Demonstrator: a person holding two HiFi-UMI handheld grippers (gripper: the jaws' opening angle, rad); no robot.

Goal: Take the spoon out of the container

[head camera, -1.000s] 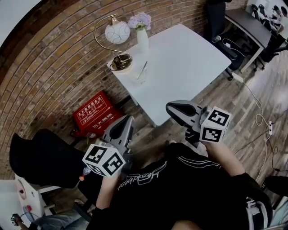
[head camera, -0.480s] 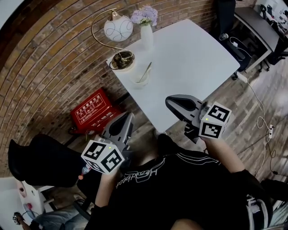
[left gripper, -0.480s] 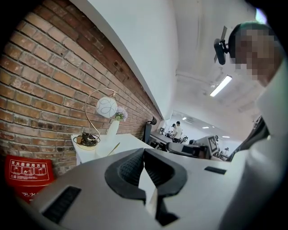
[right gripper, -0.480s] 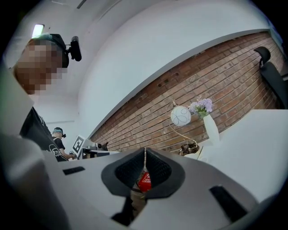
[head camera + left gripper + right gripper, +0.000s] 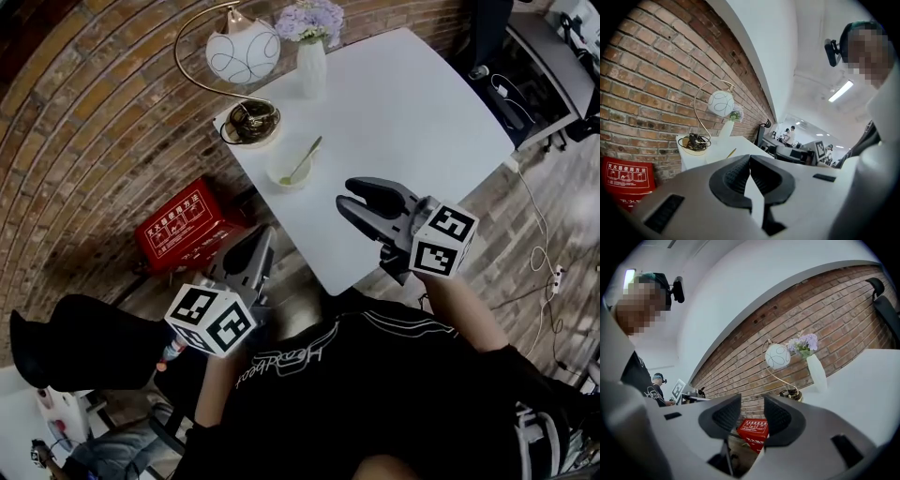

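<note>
A pale bowl (image 5: pixel 289 172) stands on the white table (image 5: pixel 412 122) near its left corner, with a spoon (image 5: pixel 303 160) leaning in it, handle up to the right. My right gripper (image 5: pixel 349 196) hovers over the table's near edge, to the right of the bowl and well short of it. Its jaws are opening, with nothing between them. In the right gripper view the gap between its jaws (image 5: pixel 752 404) shows only brick wall and floor. My left gripper (image 5: pixel 255 242) hangs below the table edge, shut and empty. The left gripper view shows the spoon handle (image 5: pixel 730 153) far ahead.
A globe lamp (image 5: pixel 242 52) with a gold arc and a base holding a coiled cord (image 5: pixel 248 120) stands behind the bowl. A white vase of flowers (image 5: pixel 311 64) stands beside it. A red box (image 5: pixel 181 230) lies on the floor by the brick wall. Desks and chairs (image 5: pixel 525 56) are at the right.
The table and bowl have drawn nearer in view. My right gripper has moved forward over the table's near edge and its jaws have parted. The left gripper has stayed low and shut.
</note>
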